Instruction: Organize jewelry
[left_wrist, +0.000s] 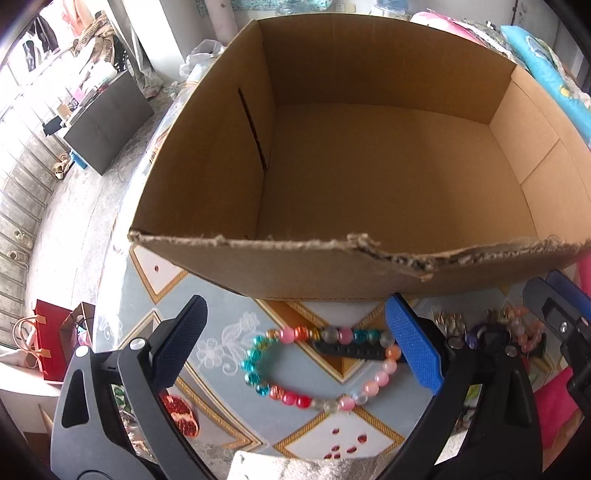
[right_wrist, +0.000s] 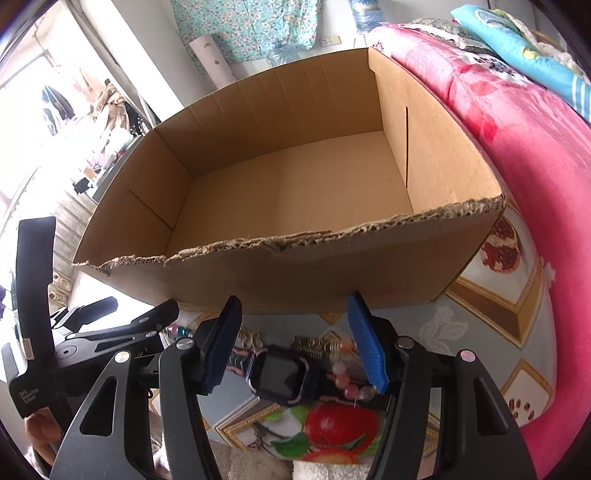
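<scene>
Patterned tablecloth | box ahead empty, nothing sorted | left gripper wide apart over bead bracelet, unheld | right gripper half-spread around watch, no contact

my right gripper's finger covers part of the pink bead string; the watch strap runs under it. left view crops the cardboard box at right.

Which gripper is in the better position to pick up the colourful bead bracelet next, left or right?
Left, probably. The left gripper is open with the bead bracelet lying between its fingers on the table. The right gripper is over the watch instead.
</scene>
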